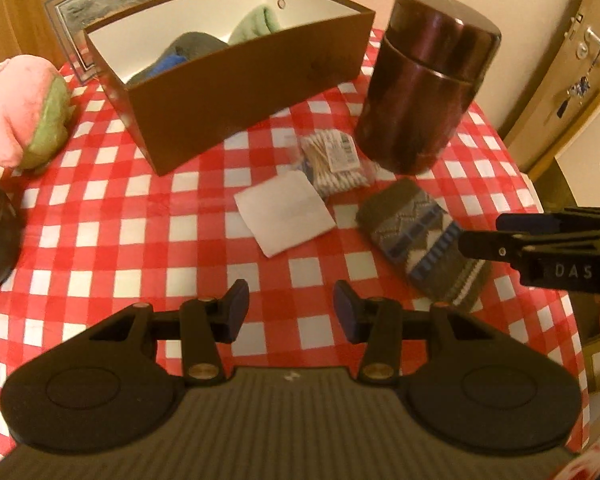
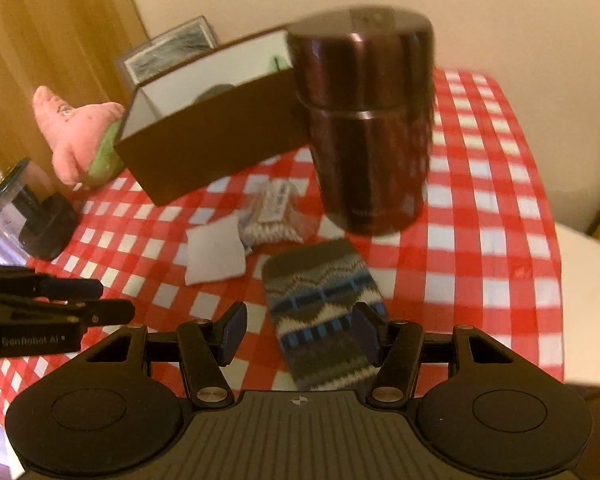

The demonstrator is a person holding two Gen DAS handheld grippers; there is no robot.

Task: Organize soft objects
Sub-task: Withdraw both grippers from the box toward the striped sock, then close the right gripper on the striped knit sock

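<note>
Right hand-held gripper [image 2: 300, 334] spread, straddling patterned grey-blue knit sock [image 2: 324, 320] on checked worktop [image 2: 480, 200], ready to pinch | left hand-held gripper [image 1: 291, 306] spread, idle | brown open box [image 1: 228, 92] behind already holds soft items

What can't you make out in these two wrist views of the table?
- Brown box contents: the front wall hides most of the green and gray-blue cloth, both views.
- Cotton swab packet label: too small and blurred.
- Pink plush toy: cut by left view's edge.
- Patterned sock: near end hidden behind right gripper.
</note>
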